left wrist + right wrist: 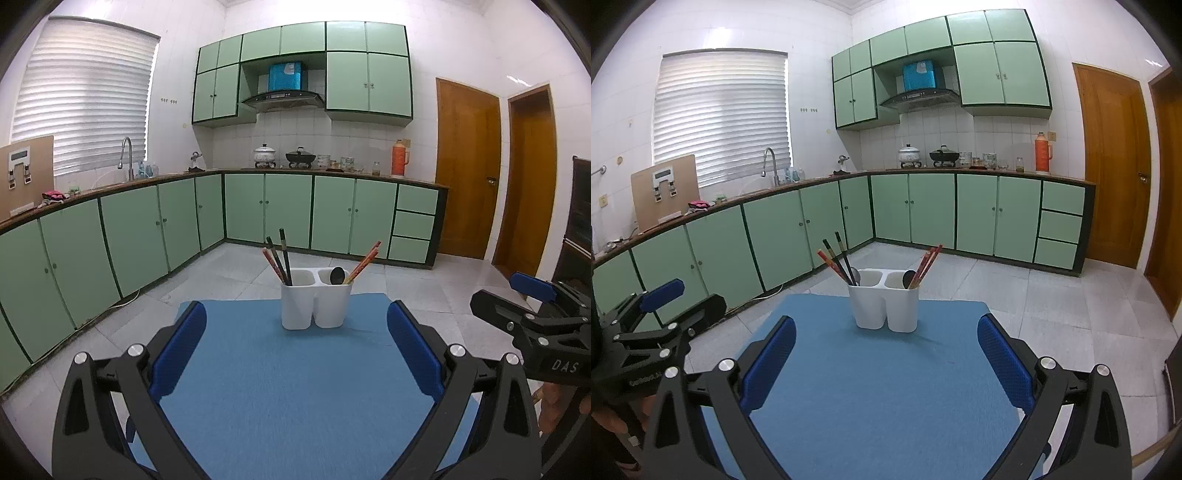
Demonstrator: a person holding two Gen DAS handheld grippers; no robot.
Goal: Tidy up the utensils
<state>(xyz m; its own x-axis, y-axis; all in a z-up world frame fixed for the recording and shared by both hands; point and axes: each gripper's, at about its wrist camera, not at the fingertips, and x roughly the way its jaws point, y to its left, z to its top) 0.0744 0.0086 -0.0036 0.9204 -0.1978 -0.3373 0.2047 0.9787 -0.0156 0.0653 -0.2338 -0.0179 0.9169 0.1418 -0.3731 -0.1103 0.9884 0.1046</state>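
Straight ahead of my left claw (296,345), beyond its tips, I see a white two-compartment holder (316,304) standing upright on the blue mat (288,376). Left compartment: dark chopsticks (285,258) and a red pair (273,264), leaning left. Right compartment: a black spoon (337,276) and red patterned chopsticks (364,261) leaning right. From my right claw (886,349), a silver spoon (854,275) shows behind the left bundle.

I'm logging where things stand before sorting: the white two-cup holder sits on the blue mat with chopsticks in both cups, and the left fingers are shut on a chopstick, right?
Not quite. The left gripper is open and holds nothing, as the left wrist view shows. The rest stands: the white holder sits on the blue mat with chopsticks in both cups.
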